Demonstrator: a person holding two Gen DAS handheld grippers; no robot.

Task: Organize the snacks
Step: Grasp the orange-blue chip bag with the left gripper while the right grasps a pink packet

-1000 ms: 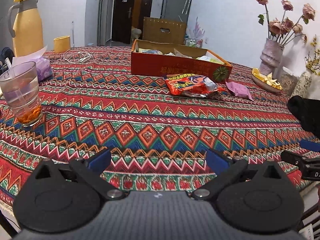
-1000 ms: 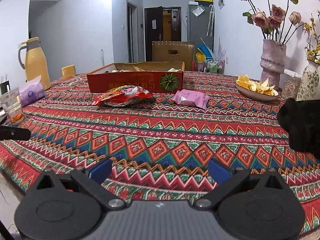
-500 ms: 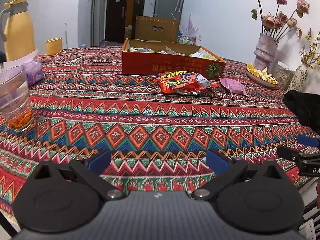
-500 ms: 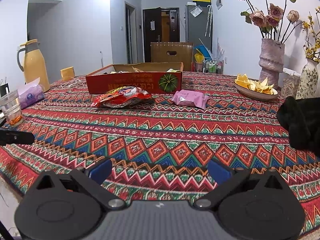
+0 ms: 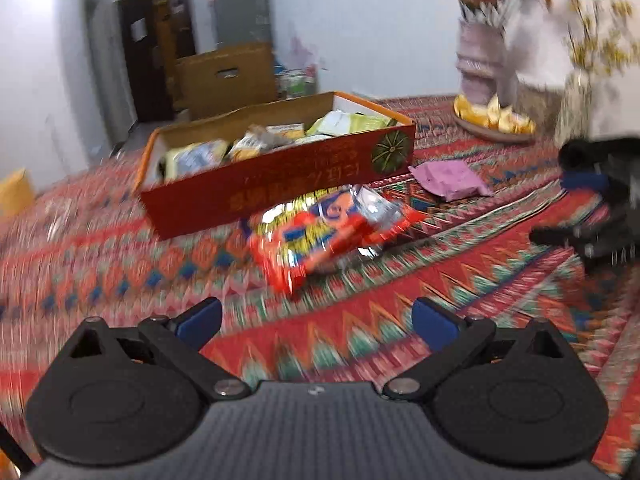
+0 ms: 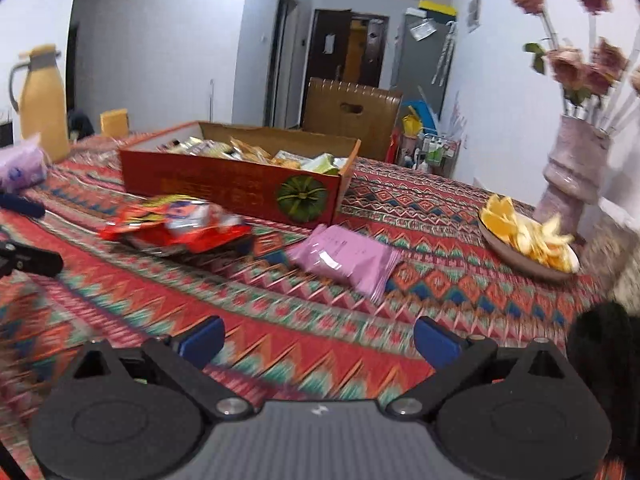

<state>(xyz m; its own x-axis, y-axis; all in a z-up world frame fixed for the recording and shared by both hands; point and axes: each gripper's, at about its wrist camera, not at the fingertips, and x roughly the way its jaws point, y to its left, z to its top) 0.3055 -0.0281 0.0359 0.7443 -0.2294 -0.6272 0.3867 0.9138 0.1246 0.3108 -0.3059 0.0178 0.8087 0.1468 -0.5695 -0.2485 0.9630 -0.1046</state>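
Observation:
A red cardboard box [image 5: 276,188] [image 6: 224,188] holding several snack packets stands on the patterned tablecloth. In front of it lies a red-orange snack bag [image 5: 324,232] [image 6: 176,224], and to its right a pink packet [image 5: 450,180] [image 6: 346,258]. My left gripper [image 5: 316,320] is open, empty, just short of the red bag. My right gripper [image 6: 318,340] is open and empty, a little short of the pink packet. Each gripper shows at the edge of the other's view: the right one [image 5: 588,216], the left one [image 6: 24,236].
A plate of orange peels [image 6: 528,240] [image 5: 494,122] and a pink vase of dried roses [image 6: 576,176] stand at the right. A yellow thermos [image 6: 42,104], yellow cup [image 6: 114,122] and tissue pack [image 6: 20,168] stand at the far left. A dark object [image 6: 604,352] sits near right.
Both grippers have moved forward over the table toward the snacks and box, which now look much larger. The left view has swung right and is motion-blurred. Both stay open.

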